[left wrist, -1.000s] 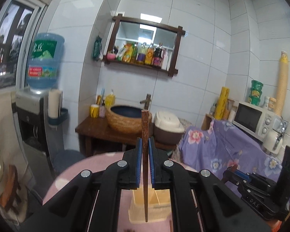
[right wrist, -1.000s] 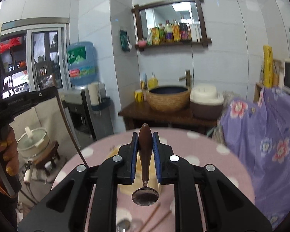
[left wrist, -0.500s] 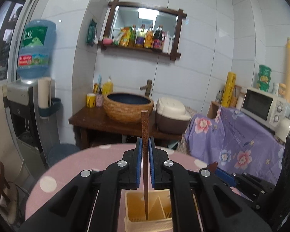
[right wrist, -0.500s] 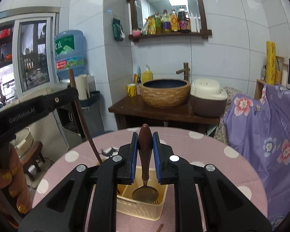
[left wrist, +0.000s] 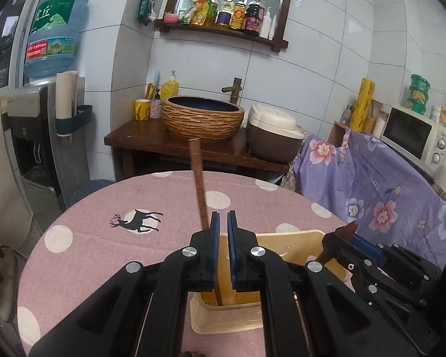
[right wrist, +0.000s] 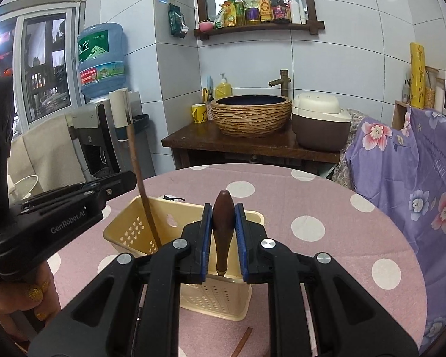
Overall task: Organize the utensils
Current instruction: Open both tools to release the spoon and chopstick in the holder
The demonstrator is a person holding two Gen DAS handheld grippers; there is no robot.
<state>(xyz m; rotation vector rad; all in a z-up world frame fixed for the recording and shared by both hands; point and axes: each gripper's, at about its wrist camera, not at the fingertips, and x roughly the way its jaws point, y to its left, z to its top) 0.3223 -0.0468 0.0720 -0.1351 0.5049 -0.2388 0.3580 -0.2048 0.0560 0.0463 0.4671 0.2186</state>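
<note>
A cream plastic utensil basket (left wrist: 282, 239) (right wrist: 128, 232) stands on the pink polka-dot table (left wrist: 104, 238) (right wrist: 327, 208). A brown chopstick (left wrist: 198, 184) (right wrist: 141, 190) stands in the basket, leaning left. My left gripper (left wrist: 222, 223) hovers over the basket; its jaws are slightly apart and the chopstick stands free beside the left finger. My right gripper (right wrist: 224, 211) is shut on the brown wooden handle of a spoon (right wrist: 223, 229), held upright with its bowl down inside the basket. The right gripper also shows in the left wrist view (left wrist: 346, 232).
A loose chopstick (right wrist: 242, 342) lies on the table in front of the basket. Behind the table are a wooden stand with a woven basin (left wrist: 202, 117), a rice cooker (left wrist: 272, 132), a water dispenser (left wrist: 35, 136) and a floral-covered counter (left wrist: 371, 184) with a microwave.
Both grippers have come down over the basket. The left gripper has let go of the chopstick, which now leans in the basket. The spoon's bowl has gone down inside the basket.
</note>
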